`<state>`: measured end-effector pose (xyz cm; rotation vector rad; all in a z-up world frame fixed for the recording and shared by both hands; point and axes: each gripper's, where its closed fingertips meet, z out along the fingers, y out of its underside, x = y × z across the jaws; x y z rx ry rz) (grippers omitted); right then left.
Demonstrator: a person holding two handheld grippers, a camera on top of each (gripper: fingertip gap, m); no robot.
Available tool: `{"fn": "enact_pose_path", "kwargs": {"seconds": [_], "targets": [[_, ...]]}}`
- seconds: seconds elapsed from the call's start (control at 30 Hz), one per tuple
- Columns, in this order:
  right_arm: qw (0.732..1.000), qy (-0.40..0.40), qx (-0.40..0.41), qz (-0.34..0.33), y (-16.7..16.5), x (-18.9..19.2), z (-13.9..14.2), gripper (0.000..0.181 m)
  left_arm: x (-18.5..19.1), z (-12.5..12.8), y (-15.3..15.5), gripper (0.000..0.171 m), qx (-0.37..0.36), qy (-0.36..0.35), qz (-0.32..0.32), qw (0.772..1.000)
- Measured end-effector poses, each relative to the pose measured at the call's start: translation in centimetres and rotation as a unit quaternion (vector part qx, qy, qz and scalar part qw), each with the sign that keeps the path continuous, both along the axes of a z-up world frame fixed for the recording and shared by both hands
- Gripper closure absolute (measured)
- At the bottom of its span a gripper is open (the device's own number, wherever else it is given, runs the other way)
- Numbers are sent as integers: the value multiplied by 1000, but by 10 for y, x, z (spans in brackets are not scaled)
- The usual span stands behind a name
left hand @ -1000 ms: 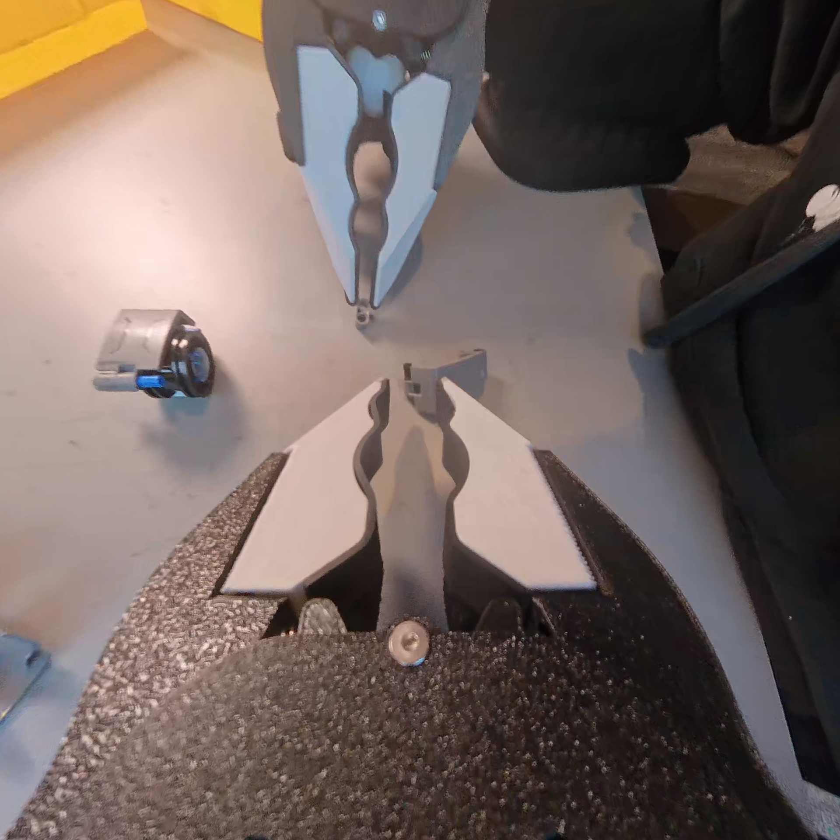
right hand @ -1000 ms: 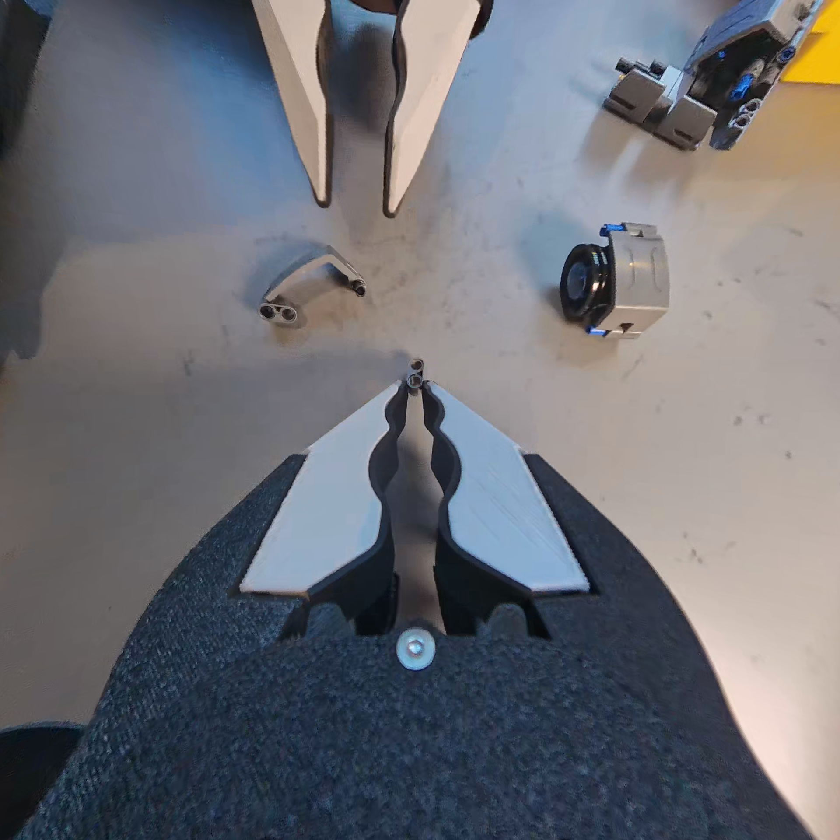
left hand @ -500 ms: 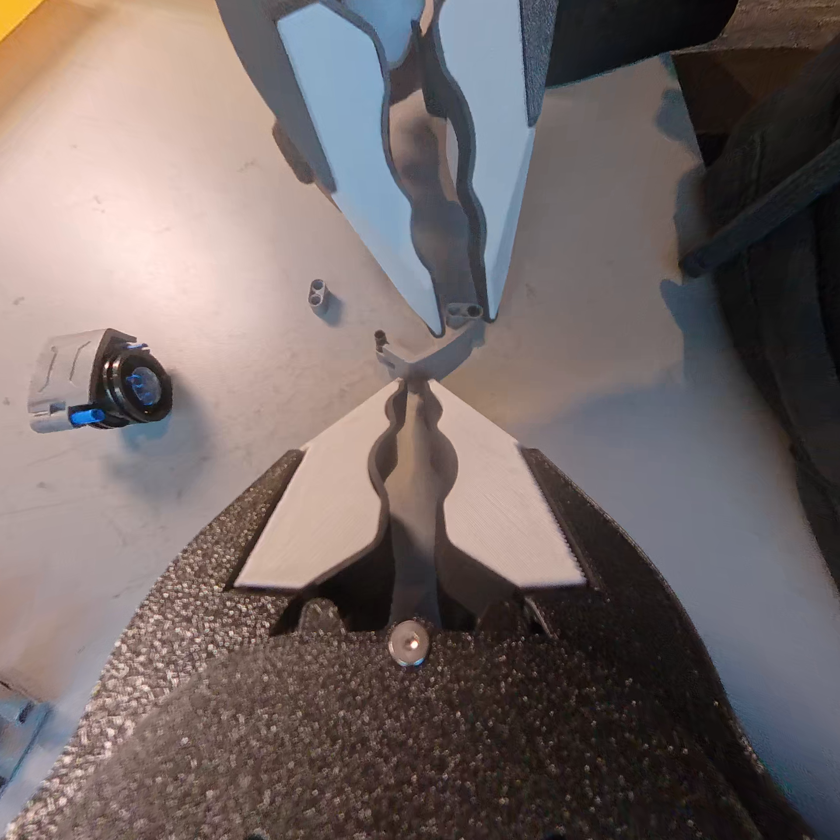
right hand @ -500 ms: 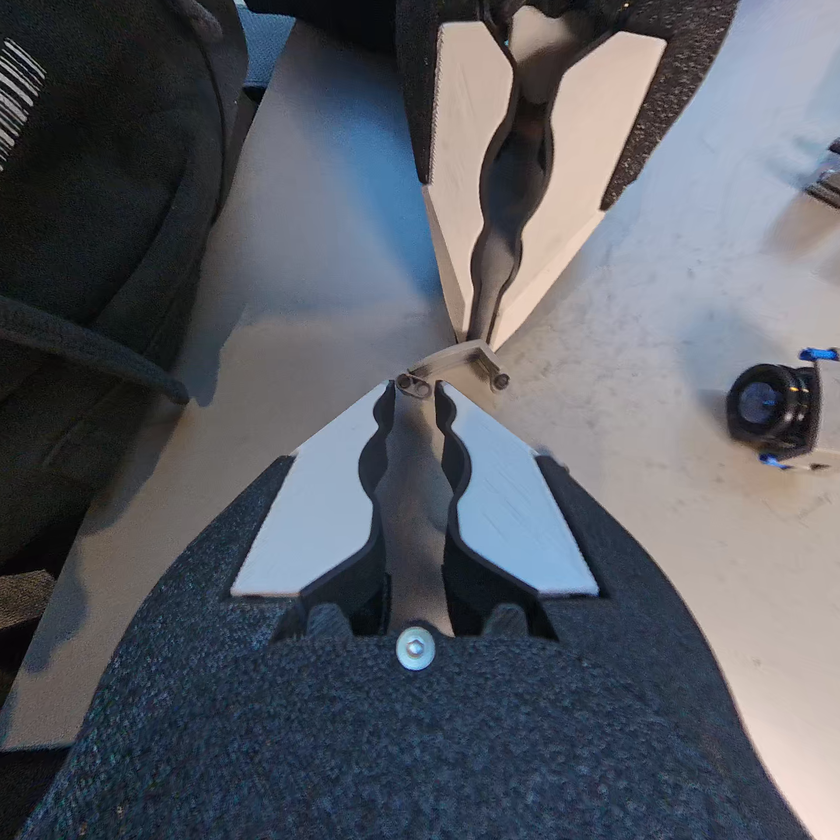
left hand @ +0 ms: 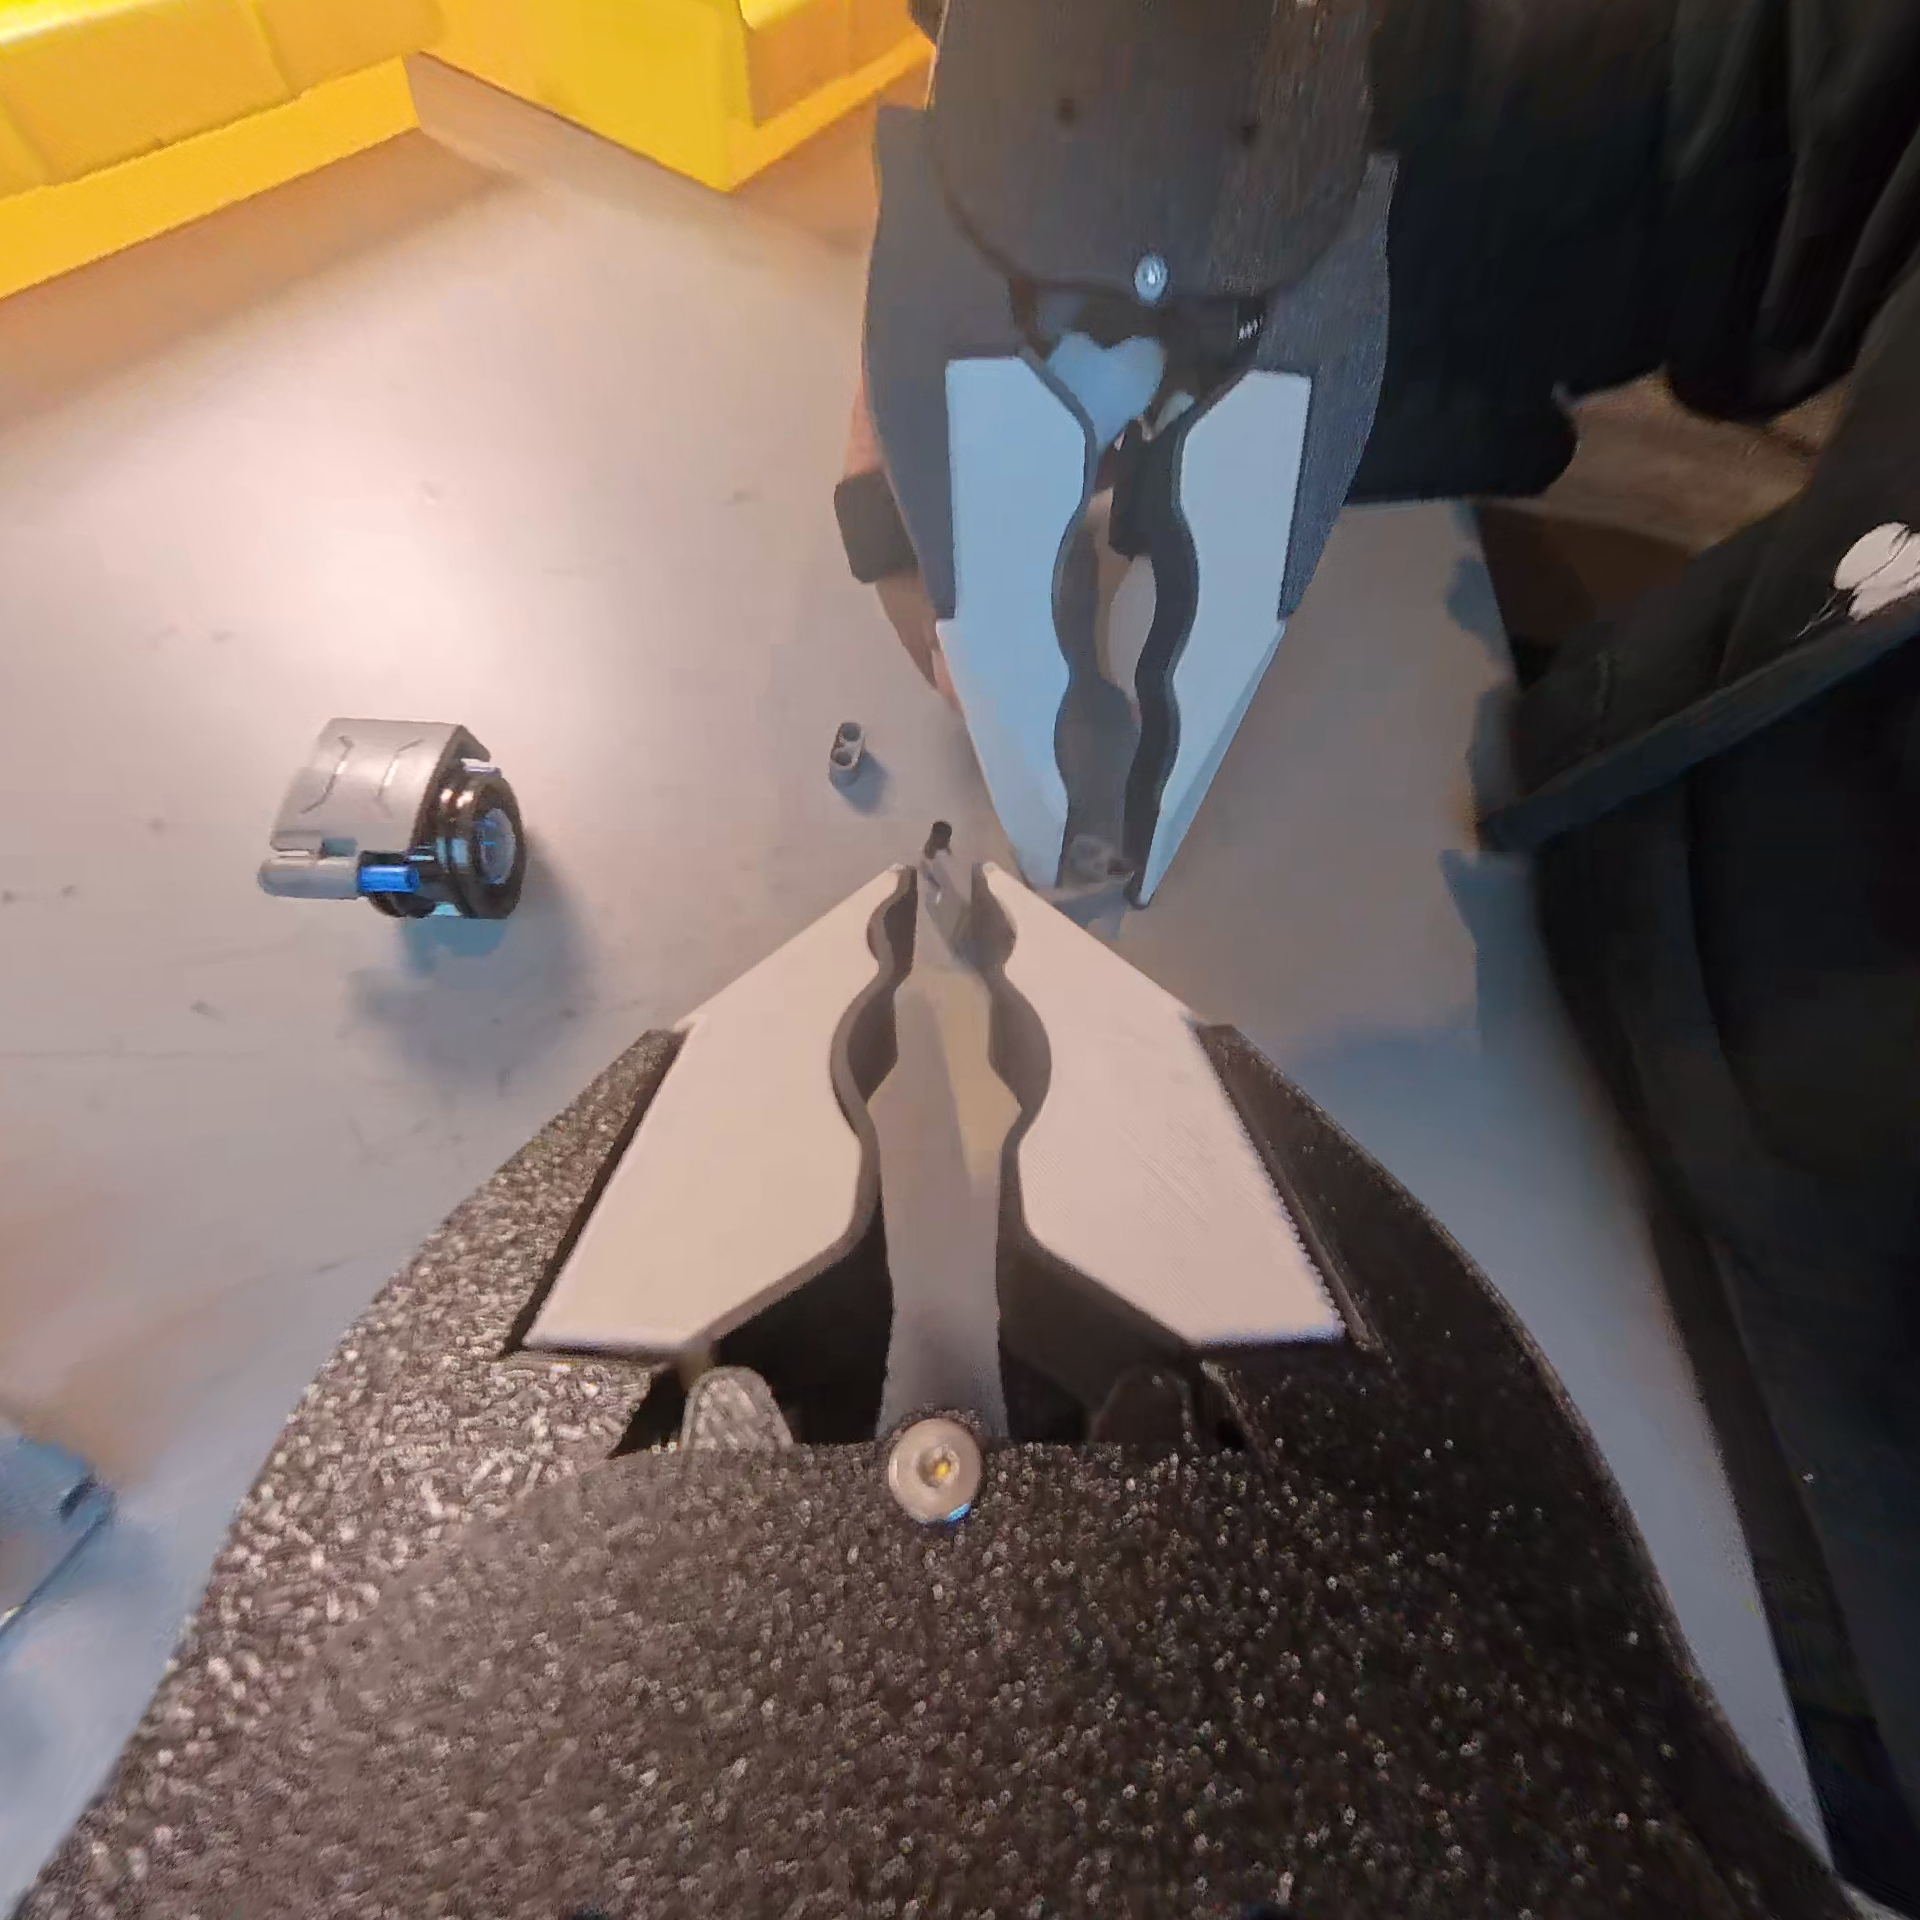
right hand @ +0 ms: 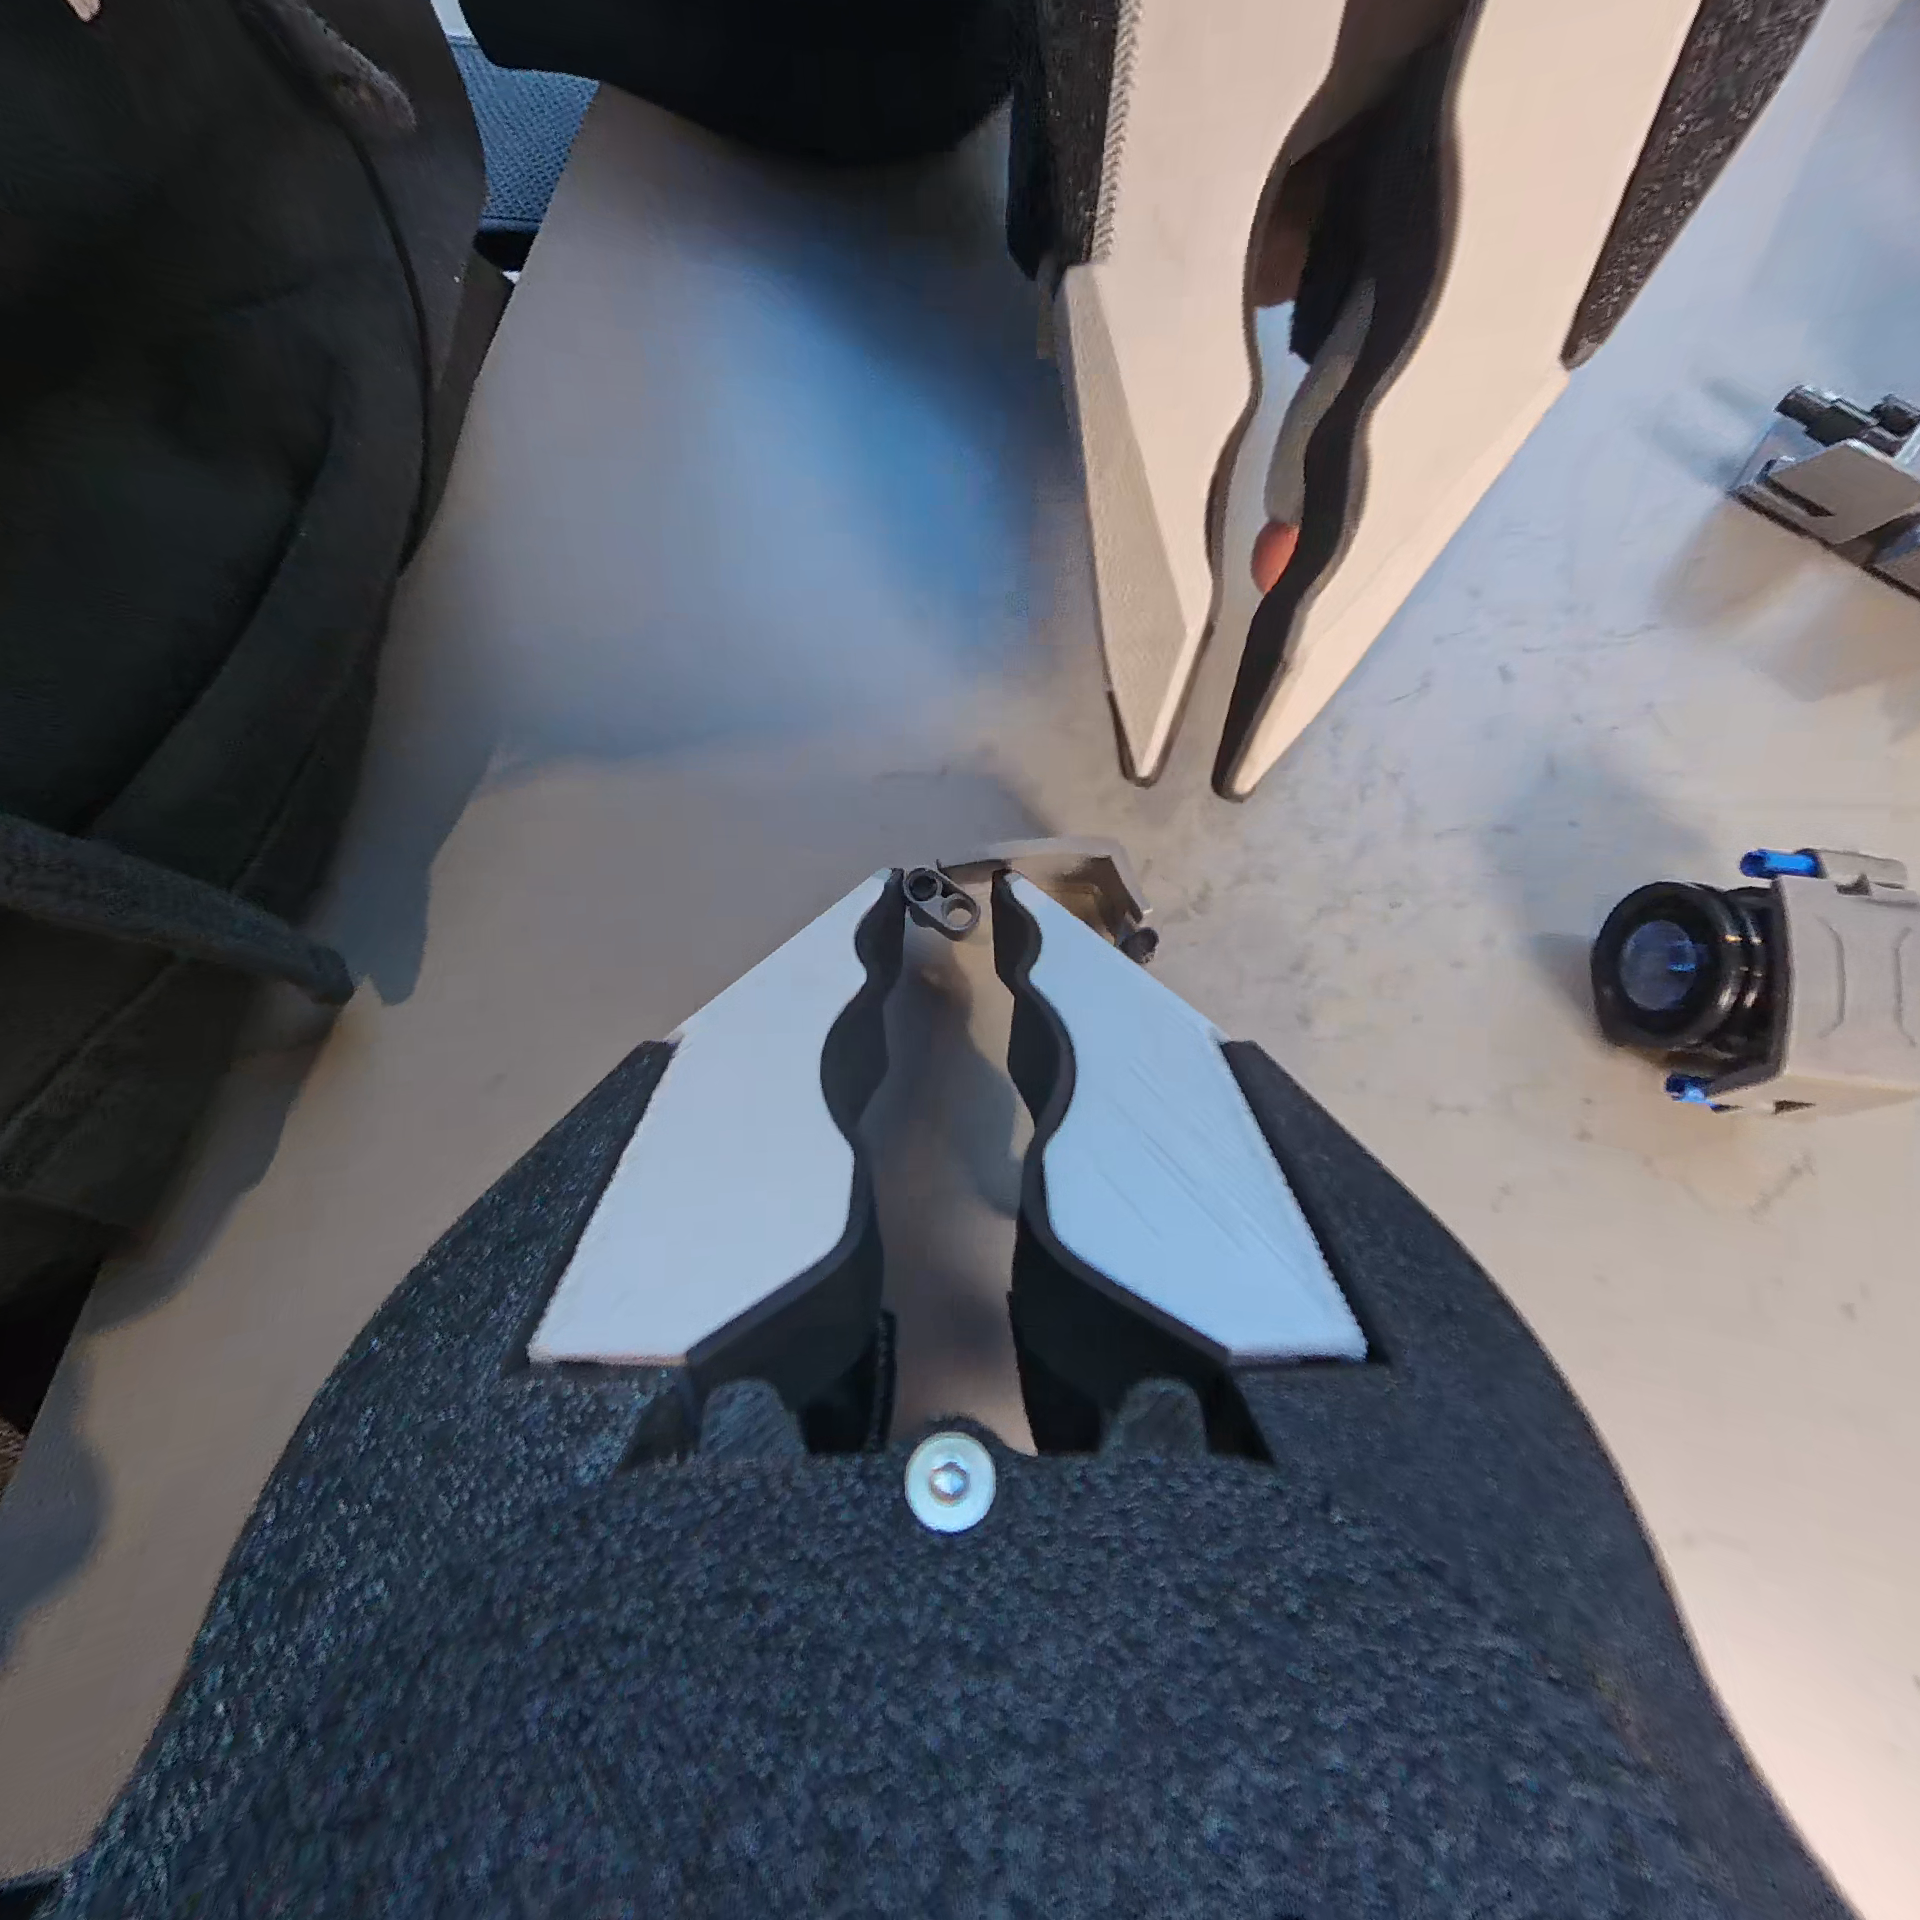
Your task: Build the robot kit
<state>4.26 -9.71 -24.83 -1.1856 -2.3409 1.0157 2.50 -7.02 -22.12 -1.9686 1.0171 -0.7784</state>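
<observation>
A curved grey building-toy piece (right hand: 1070, 864) lies on the grey table (left hand: 520, 520). My right gripper (right hand: 943, 883) is closed on its two-hole end, with the rest of the piece reaching right past the right fingertip. In the left wrist view the right gripper (left hand: 1103, 883) comes in from the top. My left gripper (left hand: 942, 883) is slightly open over the other end of the piece (left hand: 938, 847). In the right wrist view the left gripper (right hand: 1190, 779) stands just clear of the piece. A small grey two-hole connector (left hand: 850, 750) lies loose beyond the left tips.
A grey block with a black lens (left hand: 416, 821) lies left of the left gripper; it also shows in the right wrist view (right hand: 1756, 997). A grey assembly (right hand: 1839, 478) sits farther off. Yellow bins (left hand: 208, 125) line the table's back. A person's dark clothing (right hand: 187, 416) borders the table edge. Across from one pair of fingers to the other is roughly 4 cm.
The right gripper dropped the small connector and closed on the curved piece's two-hole end. The left gripper, shut on the piece half a second ago, has opened a little and drawn back.
</observation>
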Motion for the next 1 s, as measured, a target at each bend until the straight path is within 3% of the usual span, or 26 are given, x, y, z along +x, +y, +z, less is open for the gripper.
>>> {"fn": "enact_pose_path", "kwargs": {"seconds": [0.13, 0.33, 0.43, 0.6, 0.83, 0.9, 1.0], "targets": [[1000, 21, 3, -14, 1, -8, 4, 166, 7, -3, 3, 150, -44, -26, 18, 999], [999, 38, -13, -4, 2, -1, 21, 160, 6, -13, 2, 156, -57, -6, 18, 998], [998, 47, -13, -38, 27, 6, 34, 160, 8, -15, 1, 160, -53, 2, 13, 999], [994, 4, 28, -109, 74, 16, 10, 161, 8, -14, 1, 160, -51, 0, 12, 999], [993, -19, 25, -110, 72, 9, -7, 164, 5, -10, 1, 160, -51, -1, 13, 999], [993, -19, 32, -108, 73, 6, -8, 175, 7, -12, 1, 160, -52, 5, 11, 999], [995, -12, 39, -91, 68, 5, -7, 176, 9, -15, 3, 161, -54, 19, 18, 998]]}}
